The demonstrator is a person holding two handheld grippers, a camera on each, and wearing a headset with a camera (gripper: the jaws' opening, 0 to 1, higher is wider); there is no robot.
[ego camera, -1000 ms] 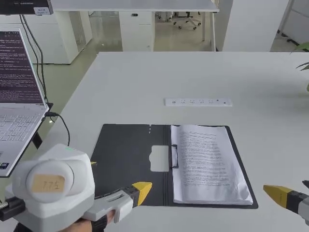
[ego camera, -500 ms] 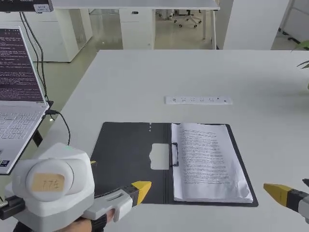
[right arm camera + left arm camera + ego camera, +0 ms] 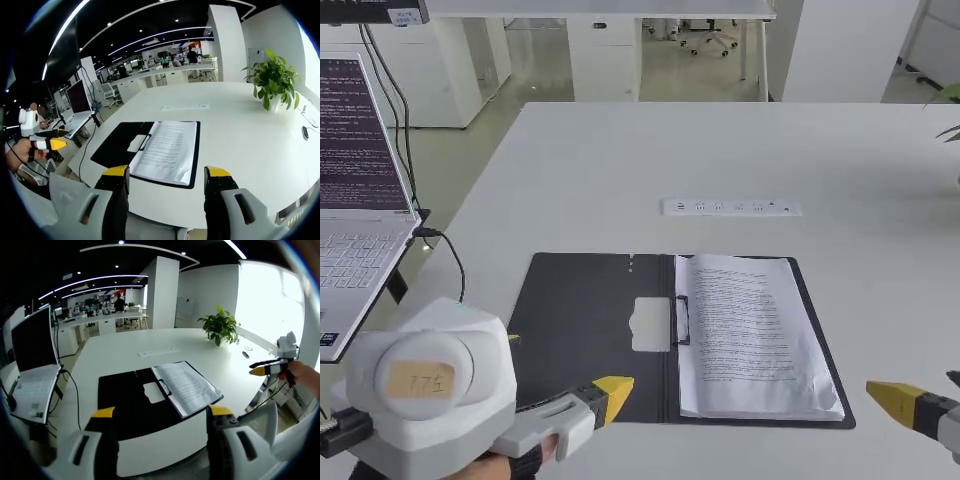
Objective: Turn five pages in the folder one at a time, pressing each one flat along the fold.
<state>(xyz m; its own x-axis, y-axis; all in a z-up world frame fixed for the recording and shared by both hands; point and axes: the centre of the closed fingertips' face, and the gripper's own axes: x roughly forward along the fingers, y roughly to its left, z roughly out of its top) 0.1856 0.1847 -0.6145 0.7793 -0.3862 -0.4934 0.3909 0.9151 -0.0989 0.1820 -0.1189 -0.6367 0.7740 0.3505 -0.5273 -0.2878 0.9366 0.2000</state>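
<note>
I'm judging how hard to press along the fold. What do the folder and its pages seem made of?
The folder looks like matte black plastic or coated board: flat, even, no glare. The pages look like plain white matte office paper, printed with text, lying in a thin stack.

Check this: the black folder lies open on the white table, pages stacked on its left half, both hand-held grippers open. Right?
Not quite: the head view shows the stack of pages on the right half of the black folder, not its left. The folder does lie open on the white table, and the left hand-held gripper and right hand-held gripper are open.
</note>
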